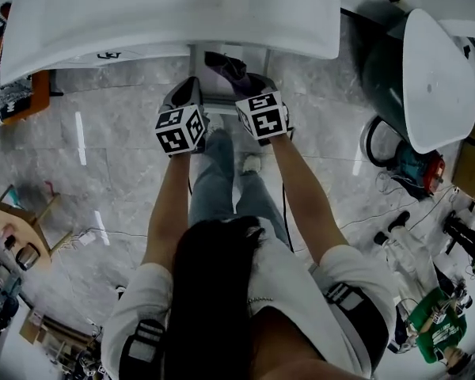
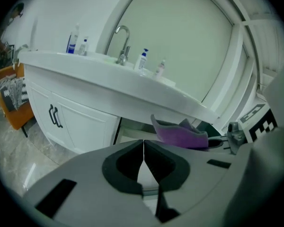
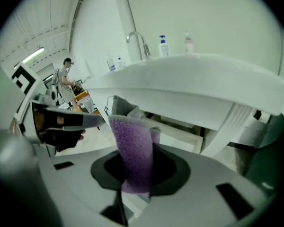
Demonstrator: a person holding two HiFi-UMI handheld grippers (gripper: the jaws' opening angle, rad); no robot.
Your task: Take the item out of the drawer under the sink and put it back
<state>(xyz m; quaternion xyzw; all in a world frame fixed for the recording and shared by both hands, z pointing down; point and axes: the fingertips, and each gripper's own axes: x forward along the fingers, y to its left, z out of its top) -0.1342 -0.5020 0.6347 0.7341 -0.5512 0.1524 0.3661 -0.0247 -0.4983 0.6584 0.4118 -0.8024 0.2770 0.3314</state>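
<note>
Purple cloth (image 3: 131,150) — above open drawer (image 3: 180,132)

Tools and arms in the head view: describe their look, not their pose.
The left tool and right tool are grey shells with dark jaw pads, each bearing a white cube of black square markers. White short sleeves, with a black strap round each upper arm.
</note>
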